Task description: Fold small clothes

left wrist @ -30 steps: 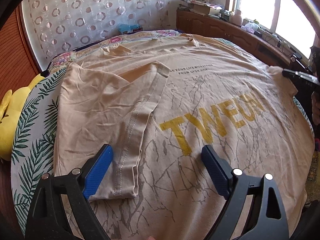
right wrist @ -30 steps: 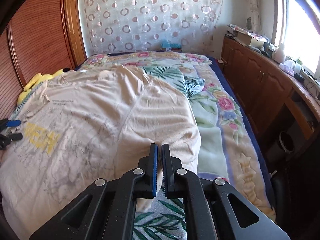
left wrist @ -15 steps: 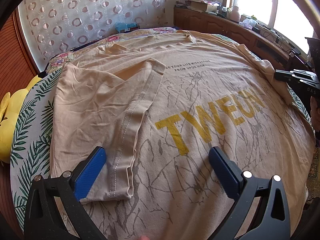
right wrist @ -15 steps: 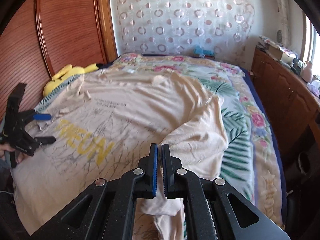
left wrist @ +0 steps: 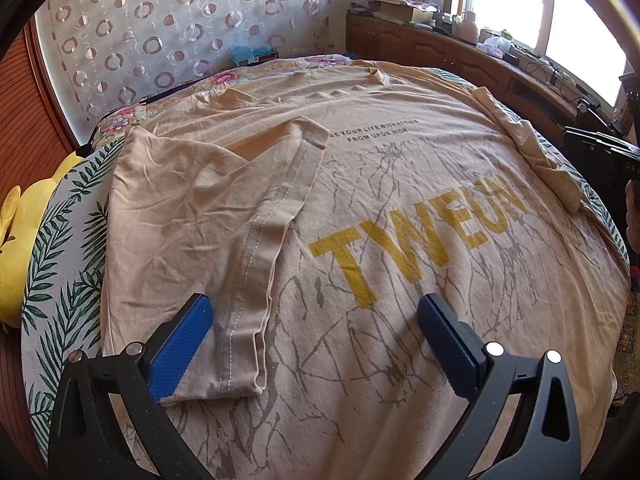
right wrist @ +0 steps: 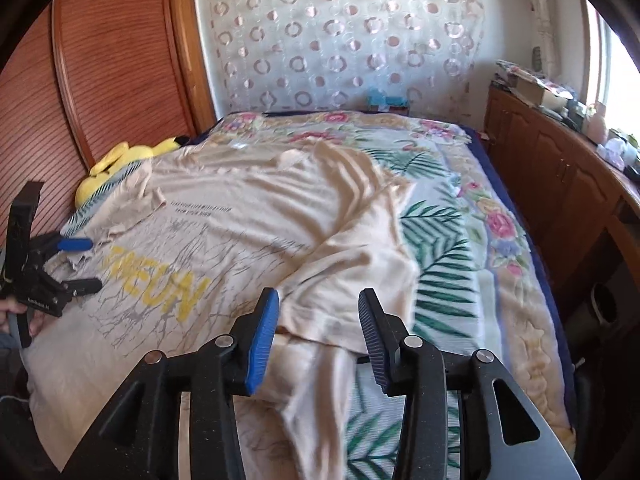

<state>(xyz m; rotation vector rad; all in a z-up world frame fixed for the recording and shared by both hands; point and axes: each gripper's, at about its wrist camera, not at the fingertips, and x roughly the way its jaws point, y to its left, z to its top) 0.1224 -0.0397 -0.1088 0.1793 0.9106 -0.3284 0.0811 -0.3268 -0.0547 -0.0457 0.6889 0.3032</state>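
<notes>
A beige T-shirt (left wrist: 400, 176) with yellow lettering lies face up on the bed. Its left side and sleeve (left wrist: 192, 216) are folded over onto the front. My left gripper (left wrist: 314, 312) hovers open over the shirt's lower part, its left pad beside the folded hem, nothing between the pads. In the right wrist view the shirt's (right wrist: 240, 220) right side (right wrist: 360, 264) lies bunched in a loose fold. My right gripper (right wrist: 318, 316) stands over that fold with its jaws opening; the cloth lies under the gap and the pads do not press it. The left gripper (right wrist: 92, 264) shows at the far left, a hand on it.
The bed cover (right wrist: 452, 240) has a leaf and flower print. A yellow plush toy (right wrist: 120, 160) lies by the wooden wardrobe (right wrist: 100, 80). A wooden cabinet (right wrist: 560, 184) with clutter runs under the window. A blue box (left wrist: 248, 54) sits at the bed's head.
My right gripper carried the shirt's right side toward the middle, then its shut jaws parted and let go of the cloth. The left gripper stayed put and opened slightly wider.
</notes>
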